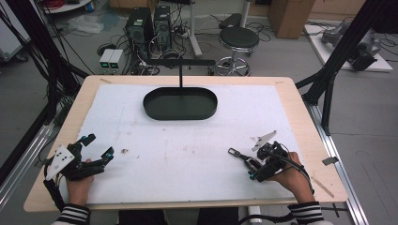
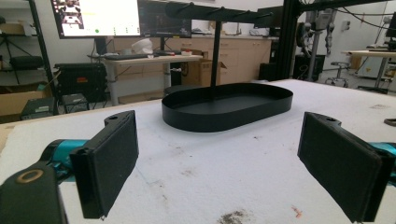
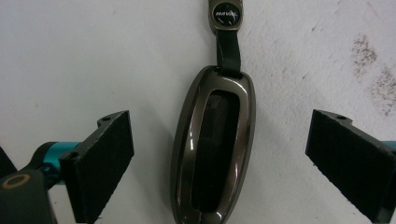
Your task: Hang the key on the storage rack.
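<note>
A dark metallic key fob (image 3: 212,154) with a short black strap and a round badge (image 3: 225,14) lies flat on the white mat. My right gripper (image 3: 219,123) hangs straight over it, jaws wide apart on either side, and neither pad touches it. In the high view the fob (image 1: 240,156) lies at the right front of the table, partly under the right gripper (image 1: 252,164). My left gripper (image 1: 99,145) rests at the left front, open with nothing between its pads (image 2: 112,158).
A black oval tray (image 1: 180,115) with an upright post and crossbar stands at the back middle of the mat; the same tray (image 2: 229,114) lies ahead of the left gripper. The table edge (image 1: 187,205) runs close behind both hands. Small dirt specks dot the mat.
</note>
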A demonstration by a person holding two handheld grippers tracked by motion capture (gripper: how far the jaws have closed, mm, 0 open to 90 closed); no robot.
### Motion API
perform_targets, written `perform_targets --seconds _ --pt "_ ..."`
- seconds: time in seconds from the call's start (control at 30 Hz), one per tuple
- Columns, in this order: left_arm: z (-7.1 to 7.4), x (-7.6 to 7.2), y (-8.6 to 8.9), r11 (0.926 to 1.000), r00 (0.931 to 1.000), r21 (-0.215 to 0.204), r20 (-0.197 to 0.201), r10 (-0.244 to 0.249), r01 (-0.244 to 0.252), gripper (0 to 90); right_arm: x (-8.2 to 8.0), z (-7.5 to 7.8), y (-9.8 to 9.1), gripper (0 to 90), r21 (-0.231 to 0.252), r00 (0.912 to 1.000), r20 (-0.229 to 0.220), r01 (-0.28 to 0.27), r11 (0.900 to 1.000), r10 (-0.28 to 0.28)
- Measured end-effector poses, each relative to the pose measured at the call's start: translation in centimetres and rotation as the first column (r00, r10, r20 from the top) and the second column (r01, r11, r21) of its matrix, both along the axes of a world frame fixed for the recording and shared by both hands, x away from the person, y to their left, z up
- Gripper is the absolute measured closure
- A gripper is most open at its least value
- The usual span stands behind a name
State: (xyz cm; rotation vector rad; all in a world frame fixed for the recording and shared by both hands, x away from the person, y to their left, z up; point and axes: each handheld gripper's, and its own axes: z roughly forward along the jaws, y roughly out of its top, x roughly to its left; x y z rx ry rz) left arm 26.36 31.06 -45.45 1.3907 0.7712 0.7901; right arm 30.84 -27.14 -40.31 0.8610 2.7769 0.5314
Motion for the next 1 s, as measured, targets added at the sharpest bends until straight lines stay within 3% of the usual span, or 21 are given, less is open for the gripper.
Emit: perform_targets --seconds 0.07,0.13,0.4,0.8,1.0 --pt "0.0 0.0 0.0 1.0 1.0 0.0 0.0 0.0 0.0 12.7 0.1 -0.1 0.1 7.5 -0.006 0.9998 -0.018 0.005 1.0 -0.005" --pt "0.0 0.0 0.0 1.0 1.0 0.0 0.0 0.0 0.0 12.8 0.2 0.0 0.1 17.2 0.002 0.9991 -0.042 0.002 1.0 -0.002" --pt "0.0 0.0 0.0 1.0 1.0 0.0 0.0 0.0 0.0 12.8 0.6 -0.2 0.1 18.2 -0.015 0.9969 -0.078 0.013 0.9998 -0.014" --pt "0.0 0.0 0.0 1.0 1.0 0.002 0.002 0.0 0.0 12.8 1.0 -0.1 0.4 29.0 -0.052 0.9886 -0.134 0.062 0.9967 -0.068" --pt "0.0 0.0 0.0 1.0 1.0 0.001 0.002 0.0 0.0 12.8 1.0 -0.2 0.7 32.6 -0.071 0.9866 -0.155 0.039 0.9967 -0.049"
